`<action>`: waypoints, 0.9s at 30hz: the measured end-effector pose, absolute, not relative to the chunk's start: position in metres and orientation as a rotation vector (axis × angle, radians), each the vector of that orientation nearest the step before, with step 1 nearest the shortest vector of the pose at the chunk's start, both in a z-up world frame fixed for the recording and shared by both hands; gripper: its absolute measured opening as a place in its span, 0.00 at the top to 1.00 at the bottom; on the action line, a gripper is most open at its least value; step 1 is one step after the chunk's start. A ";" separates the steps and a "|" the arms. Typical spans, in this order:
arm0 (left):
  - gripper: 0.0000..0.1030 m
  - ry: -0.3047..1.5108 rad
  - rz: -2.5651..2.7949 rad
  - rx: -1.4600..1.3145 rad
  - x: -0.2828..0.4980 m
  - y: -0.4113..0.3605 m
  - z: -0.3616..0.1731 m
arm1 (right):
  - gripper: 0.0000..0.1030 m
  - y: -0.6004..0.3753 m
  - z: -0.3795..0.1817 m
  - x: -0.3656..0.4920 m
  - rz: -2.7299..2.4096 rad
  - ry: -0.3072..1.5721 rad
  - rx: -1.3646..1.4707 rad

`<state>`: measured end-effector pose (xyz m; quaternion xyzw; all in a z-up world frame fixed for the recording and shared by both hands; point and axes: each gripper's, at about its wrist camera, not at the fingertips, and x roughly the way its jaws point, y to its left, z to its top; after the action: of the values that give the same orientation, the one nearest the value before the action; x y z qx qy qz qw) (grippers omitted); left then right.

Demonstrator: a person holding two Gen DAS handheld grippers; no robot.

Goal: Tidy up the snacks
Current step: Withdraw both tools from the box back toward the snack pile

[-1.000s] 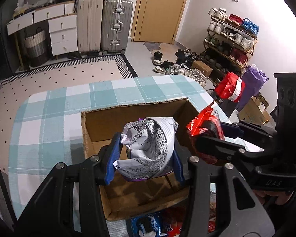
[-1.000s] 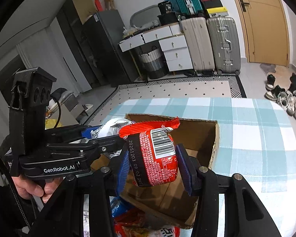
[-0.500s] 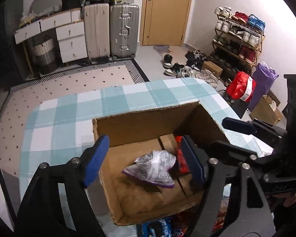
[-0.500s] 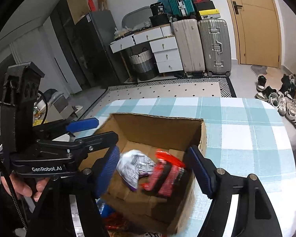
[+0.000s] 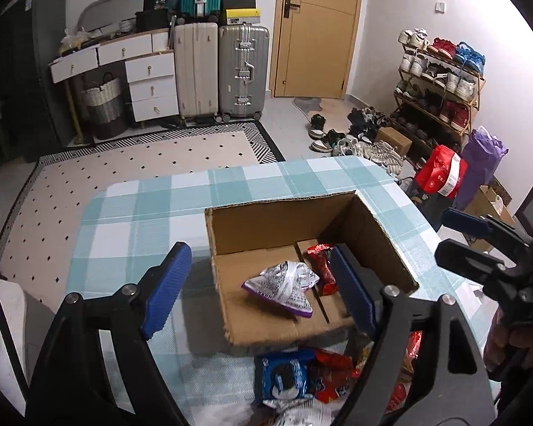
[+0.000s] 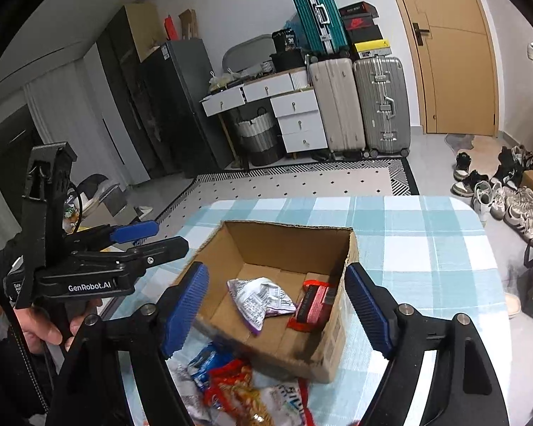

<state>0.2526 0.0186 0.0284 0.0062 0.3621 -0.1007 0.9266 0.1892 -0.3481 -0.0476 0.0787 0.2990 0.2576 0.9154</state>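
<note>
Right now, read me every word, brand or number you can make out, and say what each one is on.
"GenRobot.AI": on the side of the left gripper body.
"36": on the black container atop the drawers.
Snack packets in the cardboard box, the pile on the table, and the stacked shoeboxes: print too small or blurred to read.

the left wrist view looks forward and down from the near table edge, the cardboard box (image 5: 302,220) close at 6 o'clock. the right wrist view faces it from further right, slightly higher. both share the box, checked tablecloth (image 5: 142,213), suitcases (image 6: 380,103) and door (image 5: 316,28) toward 12.
</note>
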 end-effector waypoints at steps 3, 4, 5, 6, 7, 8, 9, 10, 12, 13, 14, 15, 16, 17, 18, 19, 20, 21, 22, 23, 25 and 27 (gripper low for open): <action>0.22 0.727 -0.191 0.019 0.233 0.020 0.039 | 0.19 -0.351 -0.039 0.174 0.529 0.601 0.160; 0.21 0.722 -0.186 0.021 0.227 0.020 0.041 | 0.16 -0.351 -0.036 0.170 0.527 0.596 0.160; 0.20 0.715 -0.180 0.025 0.220 0.020 0.044 | 0.14 -0.351 -0.034 0.165 0.522 0.592 0.158; 0.20 0.707 -0.176 0.028 0.214 0.019 0.047 | 0.14 -0.351 -0.032 0.160 0.519 0.588 0.153; 0.19 0.700 -0.168 0.032 0.206 0.019 0.049 | 0.13 -0.352 -0.029 0.153 0.515 0.582 0.146; 0.19 0.695 -0.165 0.034 0.201 0.018 0.051 | 0.13 -0.351 -0.027 0.149 0.515 0.579 0.143; 0.18 0.695 -0.165 0.034 0.194 0.017 0.053 | 0.13 -0.351 -0.025 0.142 0.518 0.577 0.140; 0.18 0.695 -0.163 0.033 0.189 0.016 0.055 | 0.12 -0.352 -0.025 0.138 0.519 0.575 0.138; 0.18 0.697 -0.157 0.031 0.178 0.015 0.058 | 0.10 -0.352 -0.022 0.126 0.515 0.570 0.131; 0.17 0.692 -0.152 0.027 0.171 0.015 0.059 | 0.09 -0.352 -0.021 0.122 0.514 0.568 0.131; 0.17 0.685 -0.145 0.025 0.165 0.015 0.061 | 0.09 -0.352 -0.020 0.116 0.516 0.566 0.131; 0.17 0.675 -0.133 0.022 0.157 0.015 0.063 | 0.09 -0.352 -0.020 0.111 0.517 0.564 0.132; 0.17 0.667 -0.118 0.024 0.150 0.014 0.064 | 0.09 -0.352 -0.019 0.106 0.518 0.562 0.131; 0.15 0.660 -0.106 0.032 0.145 0.013 0.066 | 0.09 -0.352 -0.019 0.100 0.520 0.560 0.130; 0.11 0.654 -0.105 0.042 0.138 0.011 0.068 | 0.09 -0.352 -0.018 0.096 0.524 0.558 0.128; 0.07 0.647 -0.105 0.050 0.130 0.009 0.070 | 0.09 -0.352 -0.017 0.091 0.527 0.556 0.124; 0.04 0.640 -0.102 0.052 0.122 0.007 0.072 | 0.09 -0.352 -0.017 0.085 0.529 0.553 0.119; 0.01 0.634 -0.103 0.049 0.118 0.006 0.073 | 0.09 -0.351 -0.017 0.079 0.529 0.549 0.115; 0.01 0.627 -0.109 0.047 0.111 0.004 0.074 | 0.09 -0.351 -0.016 0.073 0.530 0.545 0.114; 0.01 0.625 -0.113 0.050 0.105 0.002 0.074 | 0.09 -0.350 -0.016 0.070 0.530 0.543 0.114; 0.01 0.636 -0.119 0.056 0.097 -0.001 0.072 | 0.08 -0.349 -0.017 0.062 0.532 0.545 0.114; 0.01 0.640 -0.120 0.053 0.090 -0.002 0.070 | 0.08 -0.348 -0.018 0.055 0.530 0.547 0.109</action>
<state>0.0897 -0.0024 0.0701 0.0262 0.3144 -0.0587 0.9471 0.0548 -0.3481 -0.0178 0.0530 0.2668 0.2584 0.9269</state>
